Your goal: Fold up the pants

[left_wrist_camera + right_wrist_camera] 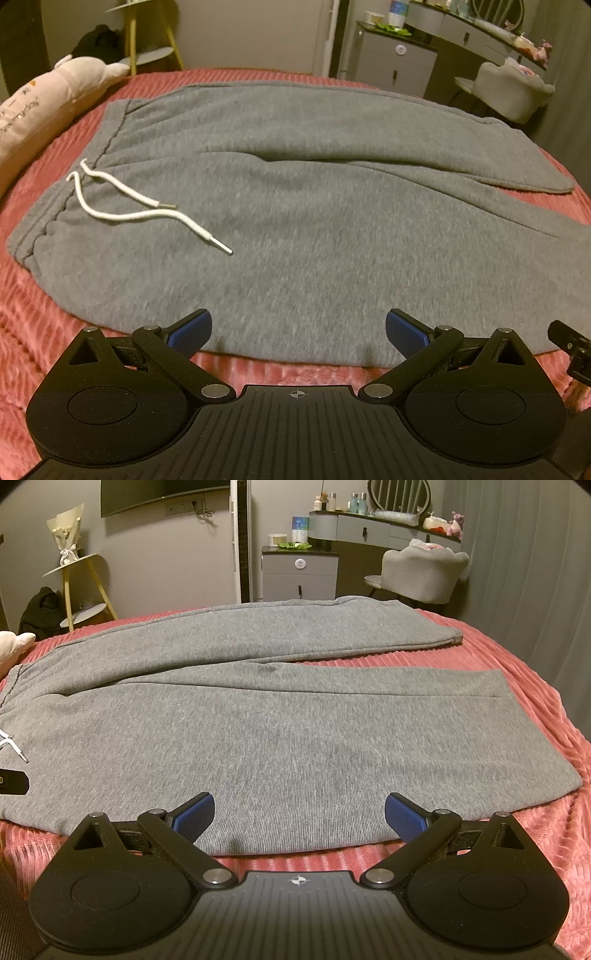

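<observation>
Grey sweatpants (295,229) lie flat on a red bedspread (44,314), waistband to the left with a white drawstring (129,206), both legs stretching right. In the right wrist view the pants (295,738) show both legs, cuffs at the right. My left gripper (298,332) is open and empty, hovering over the near edge of the pants by the hip. My right gripper (299,814) is open and empty over the near edge of the near leg. Part of the right gripper shows in the left view (570,350), and part of the left gripper in the right view (13,782).
A pink plush pillow (40,107) lies at the left of the bed. Beyond the bed stand a yellow-legged side table (83,587), a grey cabinet (299,572), a grey chair (421,574) and a vanity desk (384,524).
</observation>
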`<state>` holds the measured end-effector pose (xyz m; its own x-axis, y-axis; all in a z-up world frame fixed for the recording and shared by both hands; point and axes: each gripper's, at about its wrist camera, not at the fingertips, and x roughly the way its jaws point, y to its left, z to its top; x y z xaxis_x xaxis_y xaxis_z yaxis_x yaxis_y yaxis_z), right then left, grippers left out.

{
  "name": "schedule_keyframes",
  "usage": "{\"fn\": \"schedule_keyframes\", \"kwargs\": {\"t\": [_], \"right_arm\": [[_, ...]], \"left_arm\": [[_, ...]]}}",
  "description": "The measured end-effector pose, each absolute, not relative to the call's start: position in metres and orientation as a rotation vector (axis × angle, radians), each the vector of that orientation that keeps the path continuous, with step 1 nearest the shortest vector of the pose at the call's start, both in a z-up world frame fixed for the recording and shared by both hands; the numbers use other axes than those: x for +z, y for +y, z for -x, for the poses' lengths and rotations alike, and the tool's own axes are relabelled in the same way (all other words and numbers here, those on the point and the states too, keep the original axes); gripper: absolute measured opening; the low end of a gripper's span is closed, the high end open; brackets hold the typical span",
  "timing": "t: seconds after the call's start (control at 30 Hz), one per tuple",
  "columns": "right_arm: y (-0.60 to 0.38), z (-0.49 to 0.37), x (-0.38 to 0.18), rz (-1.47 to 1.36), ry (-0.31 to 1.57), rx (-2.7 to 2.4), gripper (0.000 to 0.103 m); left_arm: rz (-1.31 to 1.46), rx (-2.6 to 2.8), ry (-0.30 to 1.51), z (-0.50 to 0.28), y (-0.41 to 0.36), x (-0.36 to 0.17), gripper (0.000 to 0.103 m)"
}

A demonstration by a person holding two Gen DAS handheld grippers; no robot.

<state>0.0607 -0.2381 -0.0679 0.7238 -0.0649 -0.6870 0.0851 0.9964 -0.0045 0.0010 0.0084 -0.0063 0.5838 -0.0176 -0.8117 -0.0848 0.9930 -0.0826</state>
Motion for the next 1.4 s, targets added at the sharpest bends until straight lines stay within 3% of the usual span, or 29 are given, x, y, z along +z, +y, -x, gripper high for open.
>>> {"fn": "schedule_keyframes", "kwargs": {"t": [1.07, 1.4], "right_arm": [[-0.244, -0.066, -0.07, -0.06, 0.794, -0.083, 0.099], [-0.255, -0.087, -0.072, -0.173, 0.893, 0.009, 0.099]], "left_arm": [[0.137, 0.04, 0.964, -0.006, 0.012, -0.007, 0.103], [0.133, 0.054, 0.985, -0.01, 0.013, -0.006, 0.103]]}}
